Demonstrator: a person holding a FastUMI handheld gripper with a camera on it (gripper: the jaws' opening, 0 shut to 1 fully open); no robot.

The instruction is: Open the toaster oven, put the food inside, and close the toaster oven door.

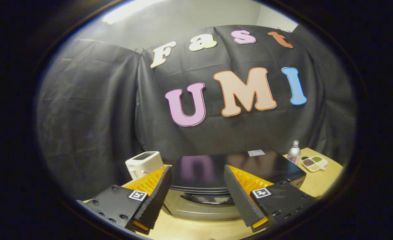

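Note:
A toaster oven [236, 166] with a glossy black top and a silver front stands on the wooden table [319, 181], just ahead of my fingers. Its door is closed, and the dark handle [204, 199] runs across the top of the front, in the gap between my fingers. My gripper [198, 195] hovers above and in front of the oven, open wide, with nothing held. The left finger [154, 200] and the right finger [241, 196] frame the oven's front.
A white pop-up toaster [144, 163] sits to the left of the oven, beyond my left finger. To the right of the oven stand a silver bottle [294, 152] and a small white divided dish [314, 163] with fillings. Black cloth hangs behind the table.

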